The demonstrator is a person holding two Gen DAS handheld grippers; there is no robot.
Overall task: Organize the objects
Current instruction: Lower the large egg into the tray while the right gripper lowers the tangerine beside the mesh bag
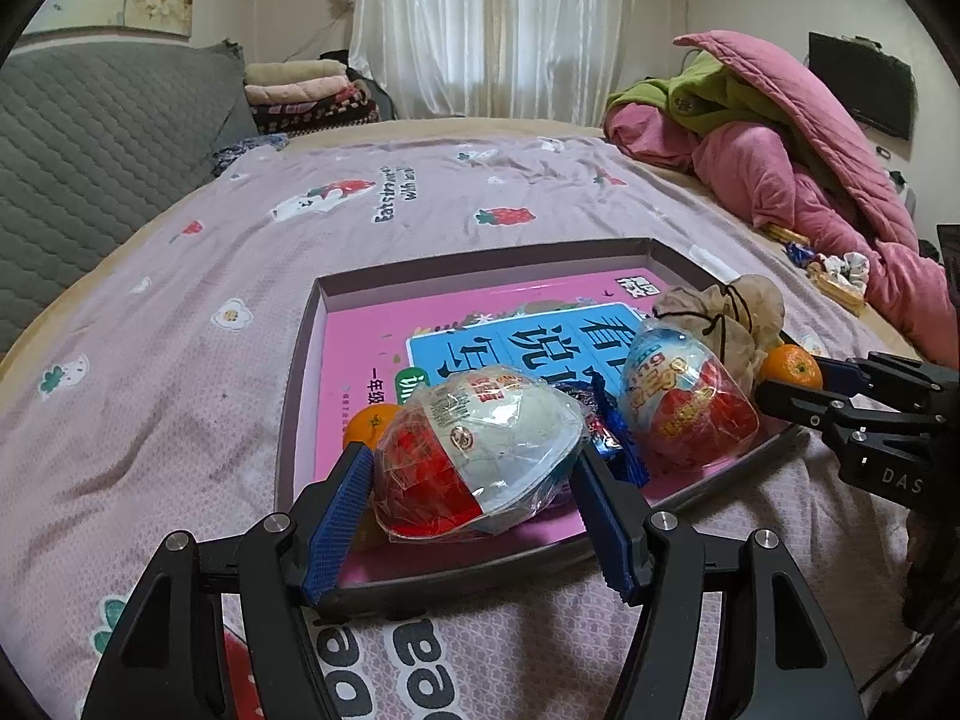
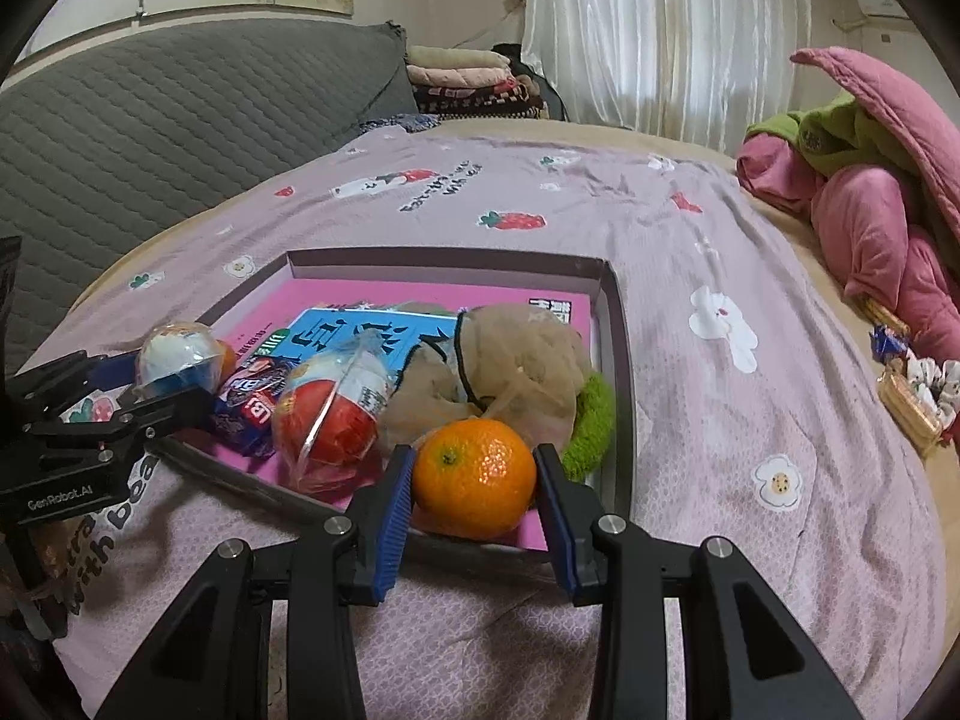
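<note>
Both grippers hold items over the shallow box (image 2: 618, 324) on the bed

Left gripper (image 1: 474, 474) clamps a crinkly-wrapped toy egg (image 1: 480, 456), probably light and slippery; right gripper (image 2: 474, 480) squeezes a tangerine (image 2: 474, 477) across its middle, soft-skinned, so grip gently

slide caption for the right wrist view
Right gripper brackets an orange at the tray edge.

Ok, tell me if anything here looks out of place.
A few snacks lie loose on the bed by the pink quilt, apart from the tray that holds the other items. In the tray, things are piled on a book, not arranged.
</note>
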